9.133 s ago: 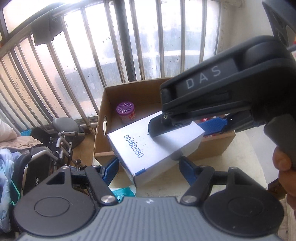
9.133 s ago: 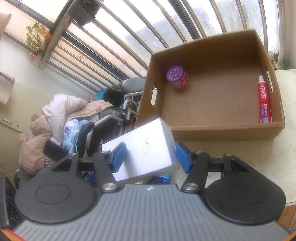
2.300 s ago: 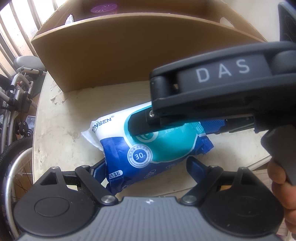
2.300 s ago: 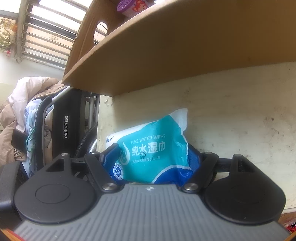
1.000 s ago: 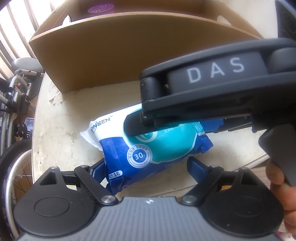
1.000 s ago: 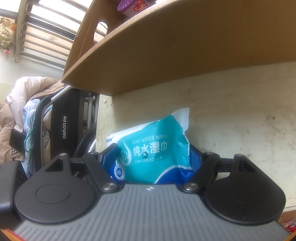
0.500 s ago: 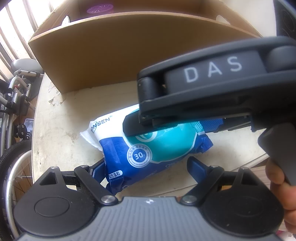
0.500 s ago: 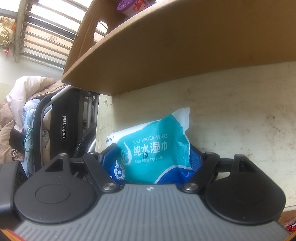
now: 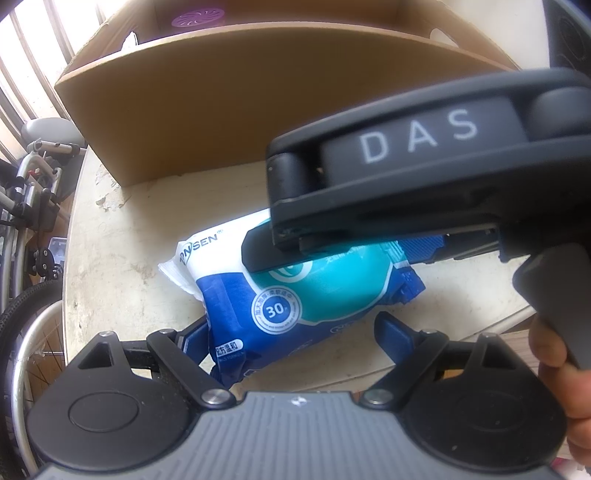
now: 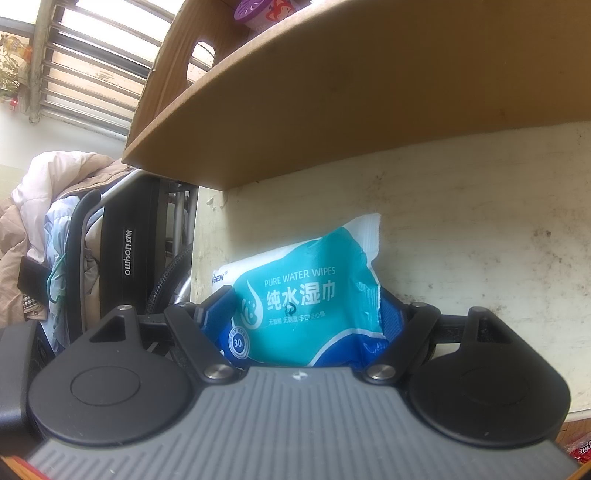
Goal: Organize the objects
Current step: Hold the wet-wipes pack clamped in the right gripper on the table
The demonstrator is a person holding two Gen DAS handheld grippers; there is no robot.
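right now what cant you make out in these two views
- Inside of the cardboard box: hidden by its near wall in both views; only the purple lid shows above the rim.
- Middle of the wipes pack: covered by the right gripper in the left wrist view.
- The pack's near end: hidden behind the gripper body in the right wrist view.
- Red item at the lower right edge: cut off.

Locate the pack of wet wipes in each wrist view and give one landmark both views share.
Left wrist: wet wipes pack at lower centre on the table, its top crossed by the right claw.
Right wrist: pack at centre, between that claw's blue fingers.
Shared landmark: the cardboard box behind the pack.
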